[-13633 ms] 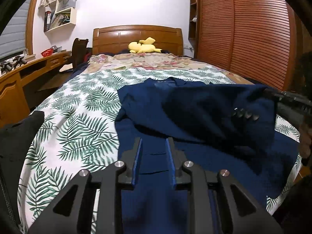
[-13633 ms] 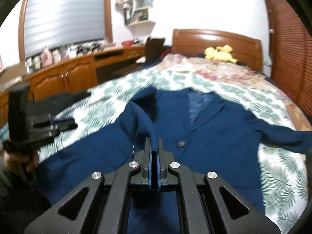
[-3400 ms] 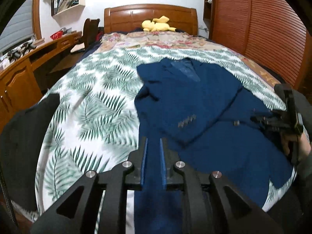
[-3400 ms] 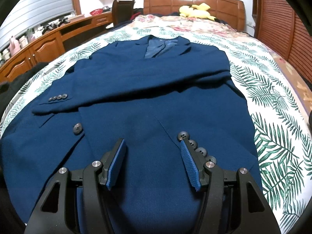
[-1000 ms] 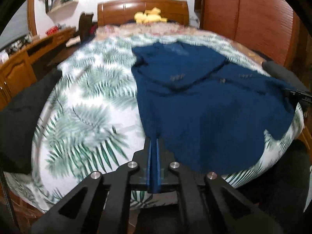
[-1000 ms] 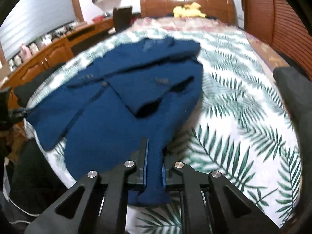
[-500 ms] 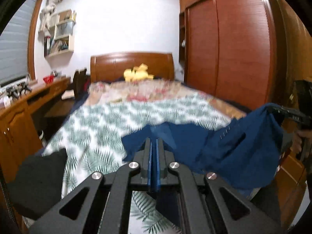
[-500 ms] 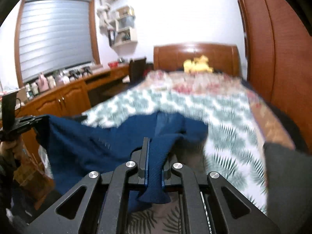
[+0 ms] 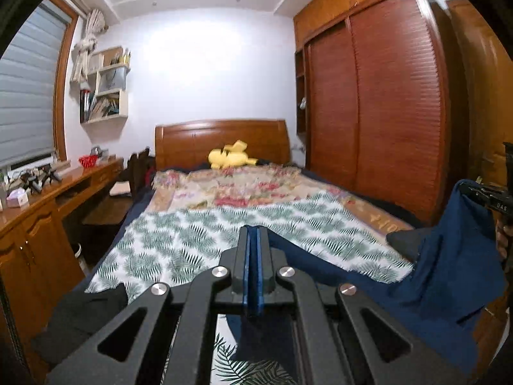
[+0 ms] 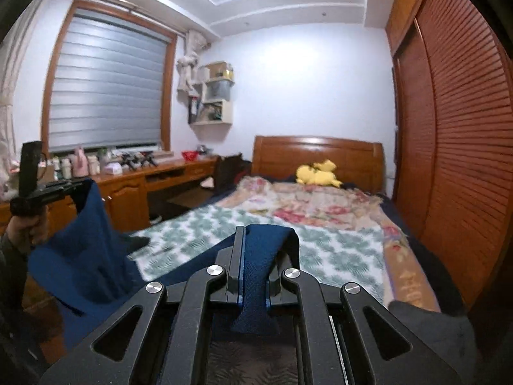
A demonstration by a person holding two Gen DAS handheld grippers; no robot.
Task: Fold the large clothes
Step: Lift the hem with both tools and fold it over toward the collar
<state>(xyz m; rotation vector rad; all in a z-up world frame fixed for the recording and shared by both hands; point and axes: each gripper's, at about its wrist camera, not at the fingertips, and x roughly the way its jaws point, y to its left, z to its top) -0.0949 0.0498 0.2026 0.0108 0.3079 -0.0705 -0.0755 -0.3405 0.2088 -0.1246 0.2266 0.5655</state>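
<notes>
Compared with a second ago, when the navy jacket [image 9: 449, 276] was spread flat on the bed [image 9: 198, 234], it's now hoisted clear up off the leaf-print cover, and both cameras look across the room instead of down at the mattress.

Left gripper [image 9: 252, 269]: jaws fully closed, with a thin edge of the blue cloth pinched between the pads, bottom centre of its own view. Right gripper [image 10: 253, 269]: also clamped, but on a thicker bunched fold of the same jacket that pokes up and flops over the fingertips, so the jaws sit a hair apart. Each gripper shows up in the other's camera too: the right one at the far right edge of the left view, the left one at the far left edge of the right view, each with cloth hanging off it.

So the jacket is slung between the two hands like a hammock. Its long axis runs side to side across the foot of the bed, sagging in the middle toward the lower part of both frames, with the bed and its headboard [image 10: 317, 154] straight ahead. Neither hand looks nearer to the bed. Likely next move is carrying that held edge forward over the cover, and both hands would need to travel together or the fold goes crooked.
</notes>
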